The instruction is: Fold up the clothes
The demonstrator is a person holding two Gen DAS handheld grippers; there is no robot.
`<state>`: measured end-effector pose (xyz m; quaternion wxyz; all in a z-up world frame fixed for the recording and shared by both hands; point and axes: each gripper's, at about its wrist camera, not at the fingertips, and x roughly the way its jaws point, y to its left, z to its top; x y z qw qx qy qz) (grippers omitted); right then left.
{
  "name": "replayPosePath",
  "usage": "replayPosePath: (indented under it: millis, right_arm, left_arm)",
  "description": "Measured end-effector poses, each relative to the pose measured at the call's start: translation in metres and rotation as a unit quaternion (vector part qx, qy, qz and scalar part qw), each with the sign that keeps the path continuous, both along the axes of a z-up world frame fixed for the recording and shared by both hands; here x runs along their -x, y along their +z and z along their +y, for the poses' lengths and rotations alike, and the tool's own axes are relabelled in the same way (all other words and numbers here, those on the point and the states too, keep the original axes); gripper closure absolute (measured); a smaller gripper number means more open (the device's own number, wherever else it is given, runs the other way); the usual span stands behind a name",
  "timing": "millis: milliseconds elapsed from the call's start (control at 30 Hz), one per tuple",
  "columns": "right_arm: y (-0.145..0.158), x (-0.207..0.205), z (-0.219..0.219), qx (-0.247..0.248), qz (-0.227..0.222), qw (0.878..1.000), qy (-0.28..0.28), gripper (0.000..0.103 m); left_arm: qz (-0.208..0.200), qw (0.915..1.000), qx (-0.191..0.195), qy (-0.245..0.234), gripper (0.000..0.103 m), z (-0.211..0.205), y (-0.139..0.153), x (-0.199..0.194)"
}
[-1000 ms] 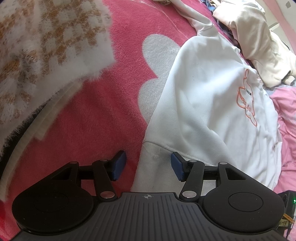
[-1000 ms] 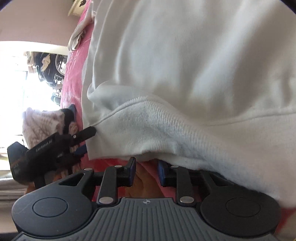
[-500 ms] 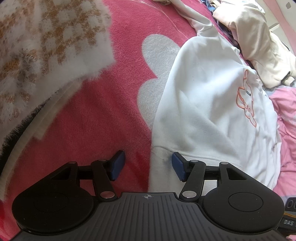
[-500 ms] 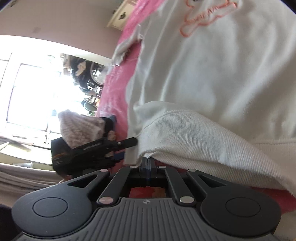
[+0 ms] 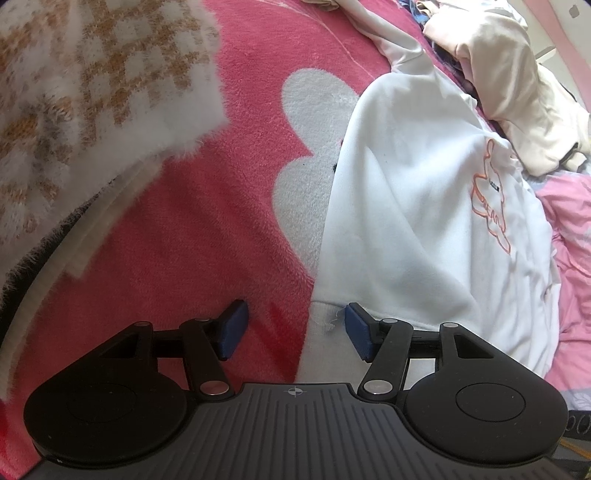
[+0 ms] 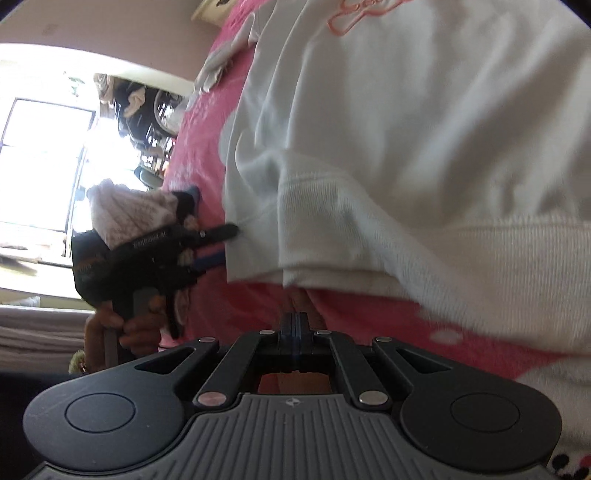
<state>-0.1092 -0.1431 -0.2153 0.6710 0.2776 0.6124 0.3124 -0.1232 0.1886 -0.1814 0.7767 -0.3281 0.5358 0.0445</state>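
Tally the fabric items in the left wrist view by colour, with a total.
White: 1, the sweatshirt with an orange print
Cream: 1, the garment at upper right
White and orange check: 1, the fuzzy knit at upper left
Red-pink: 1, the blanket under them
Pale pink: 1, the bedding at the right edge
Total: 5

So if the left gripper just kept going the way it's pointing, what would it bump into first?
Probably the ribbed hem of the white sweatshirt, lying between the left gripper's open jaws, with the pink blanket underneath.

A bright window (image 6: 44,155) glares at nine o'clock. Beige wall (image 6: 110,33) above it. A pink fleece blanket (image 5: 207,236) covers the bed.
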Motion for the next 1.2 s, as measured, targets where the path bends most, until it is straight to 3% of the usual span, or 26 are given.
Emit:
replayPosePath:
  millis: [233, 433, 667, 833, 933, 1000, 1100, 1200]
  right_arm:
    - [0.011, 0.009, -0.009, -0.003, -0.009, 1.0, 0.012, 0.102]
    - [0.016, 0.028, -0.022, 0.016, 0.015, 0.999, 0.037, 0.102]
    - [0.02, 0.041, -0.019, 0.078, 0.032, 0.991, 0.103, 0.099]
    - [0.035, 0.022, -0.016, 0.109, -0.035, 0.99, 0.085, 0.096]
    - [0.039, 0.011, -0.013, 0.127, -0.055, 0.987, 0.081, 0.096]
    - [0.042, 0.007, -0.012, 0.138, -0.068, 0.985, 0.083, 0.096]
    - [0.048, 0.005, -0.016, 0.153, -0.088, 0.98, 0.087, 0.094]
    - [0.049, 0.004, -0.023, 0.169, -0.103, 0.976, 0.092, 0.086]
  left_arm:
    - [-0.001, 1.0, 0.001, 0.001, 0.044, -0.002, 0.0, -0.002]
    - [-0.001, 1.0, 0.001, 0.0, 0.044, 0.0, -0.001, -0.002]
    - [-0.009, 0.9999, -0.006, -0.002, 0.045, -0.003, -0.001, -0.001]
    - [-0.015, 0.9979, -0.062, -0.012, 0.061, -0.016, 0.003, 0.002]
    - [-0.024, 0.9951, -0.094, -0.015, 0.083, -0.026, 0.006, 0.005]
    - [-0.031, 0.9951, -0.094, -0.005, 0.101, -0.027, 0.007, 0.008]
    - [-0.037, 0.995, -0.092, 0.011, 0.103, -0.022, 0.013, 0.013]
    - [-0.029, 0.9911, -0.13, 0.013, 0.103, -0.018, 0.015, 0.014]
